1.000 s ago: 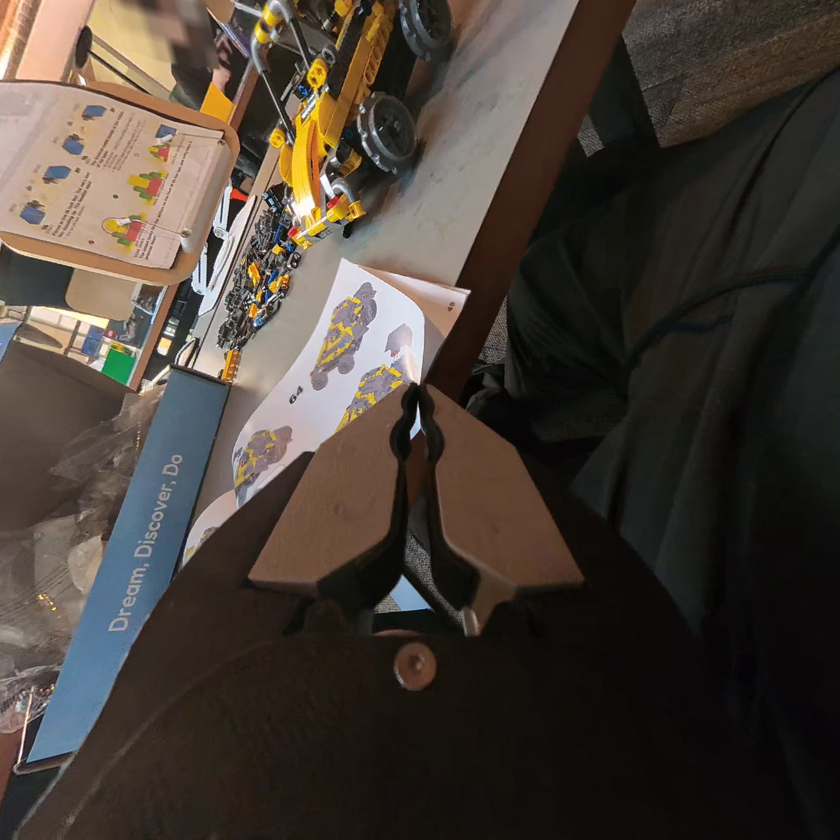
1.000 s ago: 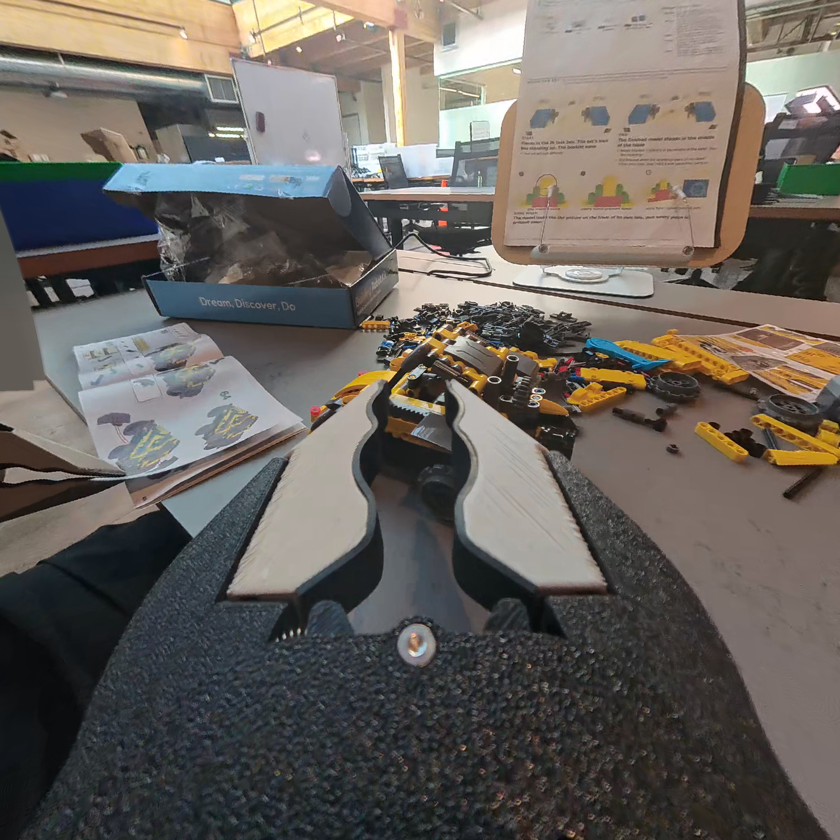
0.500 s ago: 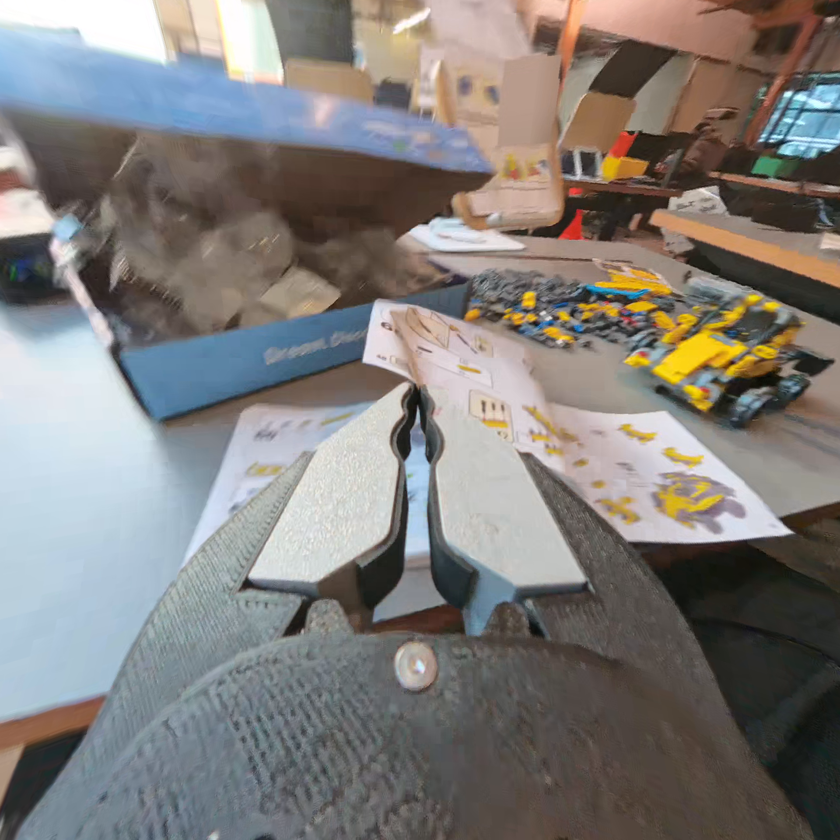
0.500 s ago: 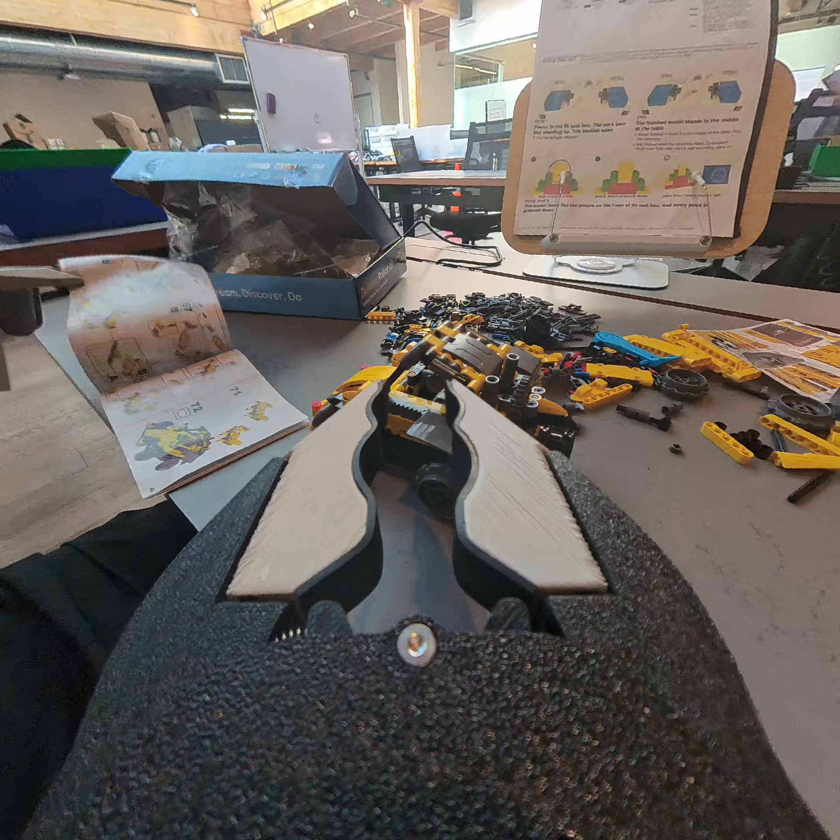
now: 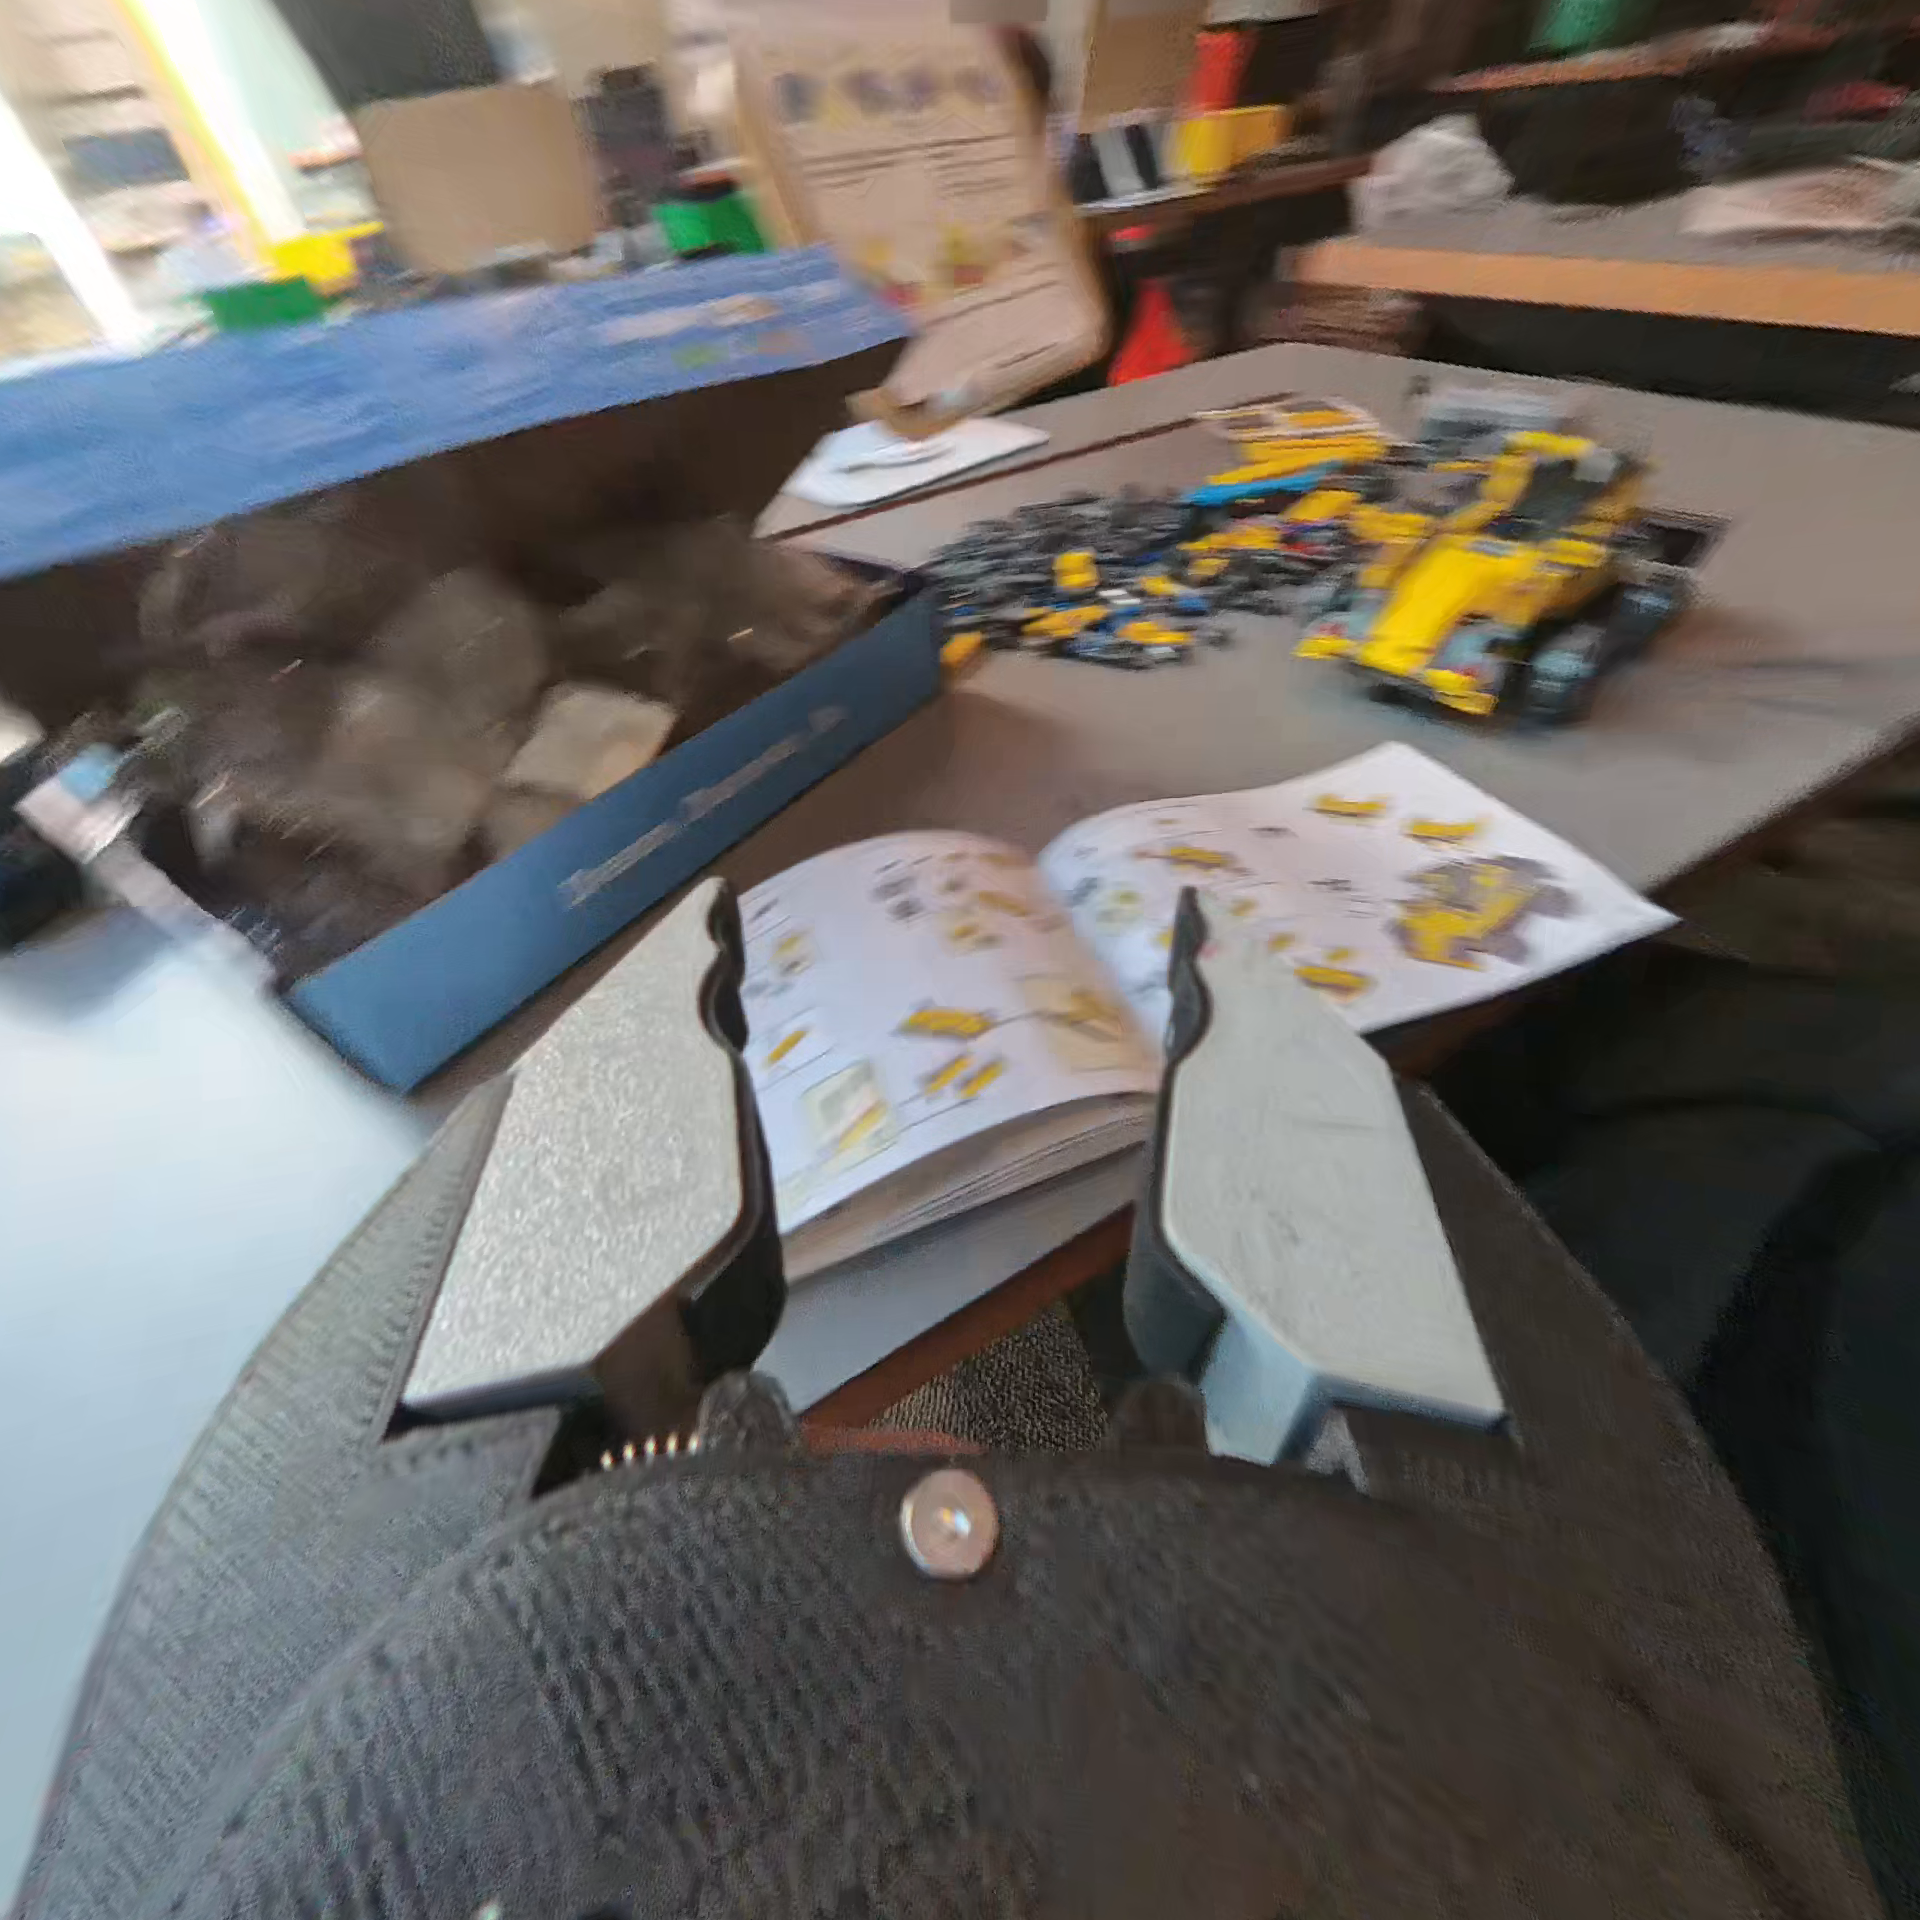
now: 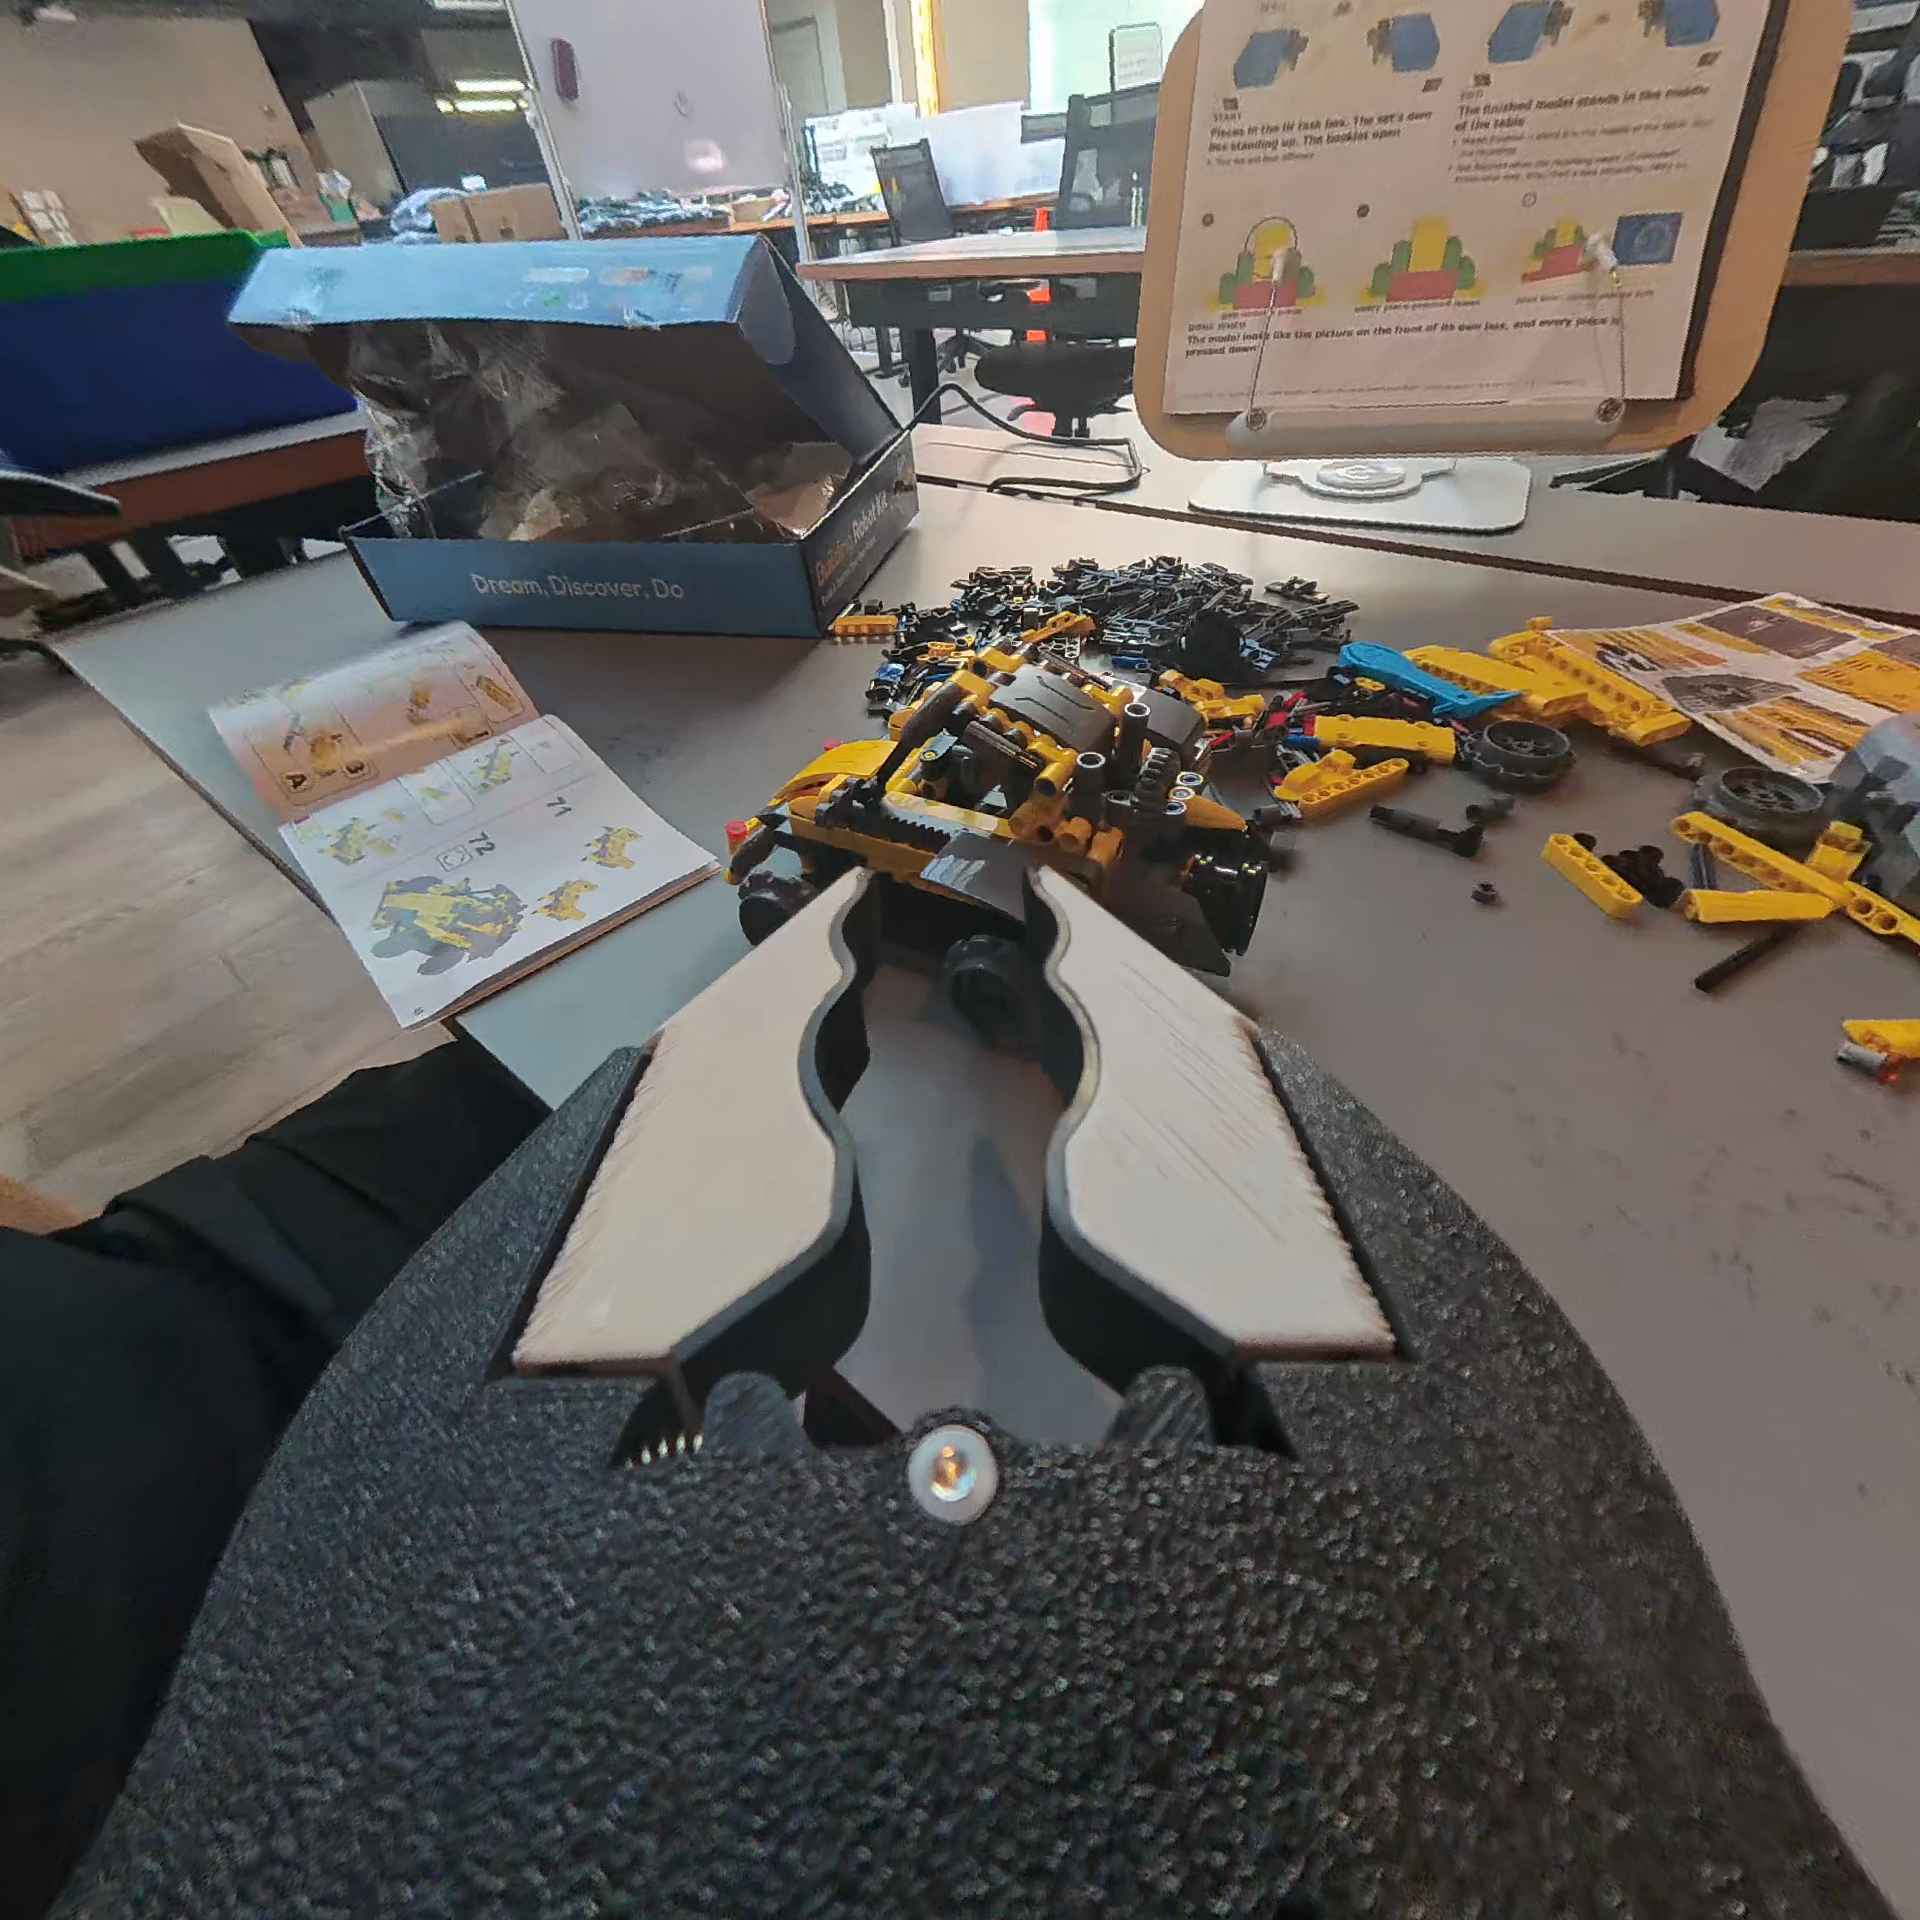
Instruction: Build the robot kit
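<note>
Newly released left hand-held gripper (image 5: pixel 956 935) faces flat paper booklet (image 5: pixel 1039 987); right (image 6: pixel 951 914) slightly parted.

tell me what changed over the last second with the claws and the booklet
The left claw swung up from the table edge to face the instruction booklet and went from shut to wide open, letting go of the page it had pinched and lifted; the booklet now lies open flat at a later spread. The right claw stayed put at the front of the yellow model car, same gap. Blue box and loose parts unchanged.
</note>
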Demonstrator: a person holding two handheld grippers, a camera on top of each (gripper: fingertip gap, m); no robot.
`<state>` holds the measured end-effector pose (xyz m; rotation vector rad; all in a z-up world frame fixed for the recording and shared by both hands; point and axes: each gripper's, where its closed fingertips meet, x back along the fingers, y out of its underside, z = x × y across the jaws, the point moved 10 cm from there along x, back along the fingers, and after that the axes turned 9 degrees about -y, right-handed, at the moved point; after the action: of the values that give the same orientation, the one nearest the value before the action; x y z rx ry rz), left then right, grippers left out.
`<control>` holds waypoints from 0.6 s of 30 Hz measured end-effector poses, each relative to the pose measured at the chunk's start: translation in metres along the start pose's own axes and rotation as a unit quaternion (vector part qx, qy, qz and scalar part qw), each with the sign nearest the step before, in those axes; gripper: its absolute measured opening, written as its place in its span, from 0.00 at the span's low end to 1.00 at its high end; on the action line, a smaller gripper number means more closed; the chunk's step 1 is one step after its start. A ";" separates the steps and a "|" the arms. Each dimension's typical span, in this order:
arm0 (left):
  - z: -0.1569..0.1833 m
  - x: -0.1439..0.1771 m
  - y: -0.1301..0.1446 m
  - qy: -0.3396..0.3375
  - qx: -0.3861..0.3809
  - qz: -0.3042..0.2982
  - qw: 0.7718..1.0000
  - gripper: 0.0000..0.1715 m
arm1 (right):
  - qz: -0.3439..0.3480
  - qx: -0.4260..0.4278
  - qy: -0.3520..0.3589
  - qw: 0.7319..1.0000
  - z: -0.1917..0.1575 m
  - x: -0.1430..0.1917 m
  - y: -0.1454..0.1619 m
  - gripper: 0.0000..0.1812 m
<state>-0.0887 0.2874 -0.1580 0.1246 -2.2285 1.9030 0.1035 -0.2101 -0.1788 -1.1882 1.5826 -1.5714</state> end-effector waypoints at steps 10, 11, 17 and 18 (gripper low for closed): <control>0.091 -0.076 0.024 0.227 -0.200 -0.220 0.928 0.21 | 0.012 -0.009 -0.018 1.000 -0.011 0.013 0.006 0.13; 0.095 -0.081 0.026 0.226 -0.186 -0.236 0.926 0.19 | 0.008 -0.004 -0.014 1.000 -0.011 0.016 0.007 0.13; 0.127 -0.106 0.026 0.186 -0.075 -0.237 0.951 0.00 | 0.001 0.000 -0.013 1.000 -0.009 0.020 0.011 0.13; 0.131 -0.110 0.027 0.178 -0.055 -0.229 0.955 0.00 | -0.005 0.001 -0.015 1.000 -0.008 0.019 0.012 0.13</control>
<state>-0.0005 0.1552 -0.2259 0.2376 -1.8594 1.4227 0.0861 -0.2250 -0.1867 -1.2131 1.5581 -1.5545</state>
